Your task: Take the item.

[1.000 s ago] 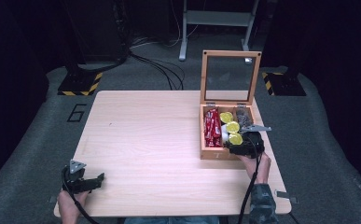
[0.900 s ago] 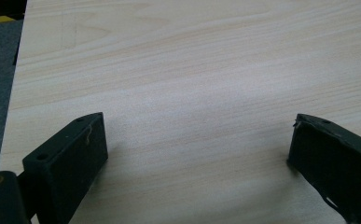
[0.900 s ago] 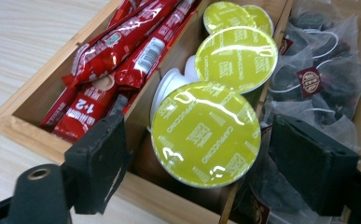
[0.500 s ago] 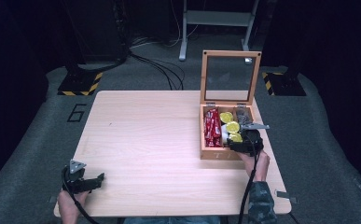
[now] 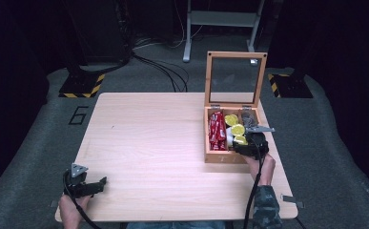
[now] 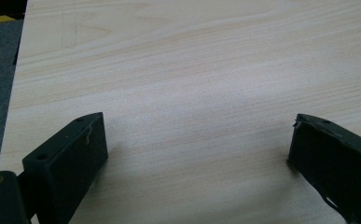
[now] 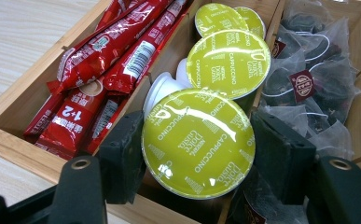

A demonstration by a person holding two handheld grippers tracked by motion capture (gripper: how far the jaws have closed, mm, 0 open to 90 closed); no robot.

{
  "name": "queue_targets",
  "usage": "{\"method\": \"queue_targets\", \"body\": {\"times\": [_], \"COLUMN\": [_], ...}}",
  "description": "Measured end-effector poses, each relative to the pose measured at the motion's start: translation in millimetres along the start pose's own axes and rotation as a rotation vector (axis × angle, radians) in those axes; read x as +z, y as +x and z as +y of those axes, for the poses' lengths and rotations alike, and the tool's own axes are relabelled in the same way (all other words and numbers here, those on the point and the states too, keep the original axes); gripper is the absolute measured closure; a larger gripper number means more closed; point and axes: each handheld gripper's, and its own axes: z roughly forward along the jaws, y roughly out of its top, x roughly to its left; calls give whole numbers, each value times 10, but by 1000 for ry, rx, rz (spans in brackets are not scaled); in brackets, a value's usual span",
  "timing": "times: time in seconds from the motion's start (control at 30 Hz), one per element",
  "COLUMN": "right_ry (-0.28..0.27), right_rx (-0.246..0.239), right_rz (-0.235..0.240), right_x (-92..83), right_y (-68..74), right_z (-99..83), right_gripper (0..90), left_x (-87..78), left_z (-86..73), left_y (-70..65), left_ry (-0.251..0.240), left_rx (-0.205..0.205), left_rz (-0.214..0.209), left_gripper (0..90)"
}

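Observation:
An open wooden box (image 5: 225, 157) stands at the table's right side with its glass lid (image 5: 233, 78) upright. Its middle compartment holds yellow-green cappuccino capsules (image 7: 228, 60). My right gripper (image 7: 199, 144) reaches into the box's near end, and its jaws touch both sides of the nearest capsule (image 7: 197, 135), which tilts towards the camera. From above, the right gripper (image 5: 243, 143) sits over the box's front edge. My left gripper (image 5: 101, 183) rests low at the table's front left corner, open, with bare tabletop between its jaws (image 6: 197, 140).
Red sachets (image 7: 108, 60) fill the box's left compartment and dark tea bags (image 7: 308, 79) the right one. The light wooden table (image 5: 148, 138) stretches wide between the two grippers. Cables and stand bases lie on the floor beyond the far edge.

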Motion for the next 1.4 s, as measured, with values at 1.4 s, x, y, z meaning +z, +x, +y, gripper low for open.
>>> {"method": "queue_targets", "body": {"times": [1.4], "right_ry": [-68], "right_rx": [-54], "right_rz": [19], "right_x": [-162], "right_y": [157], "right_z": [244], "right_gripper": [375], "left_x": [1], "left_z": [-1], "left_y": [-3], "left_ry": [-2], "left_rx": [-4], "left_rz": [1], "left_gripper": [42]}}
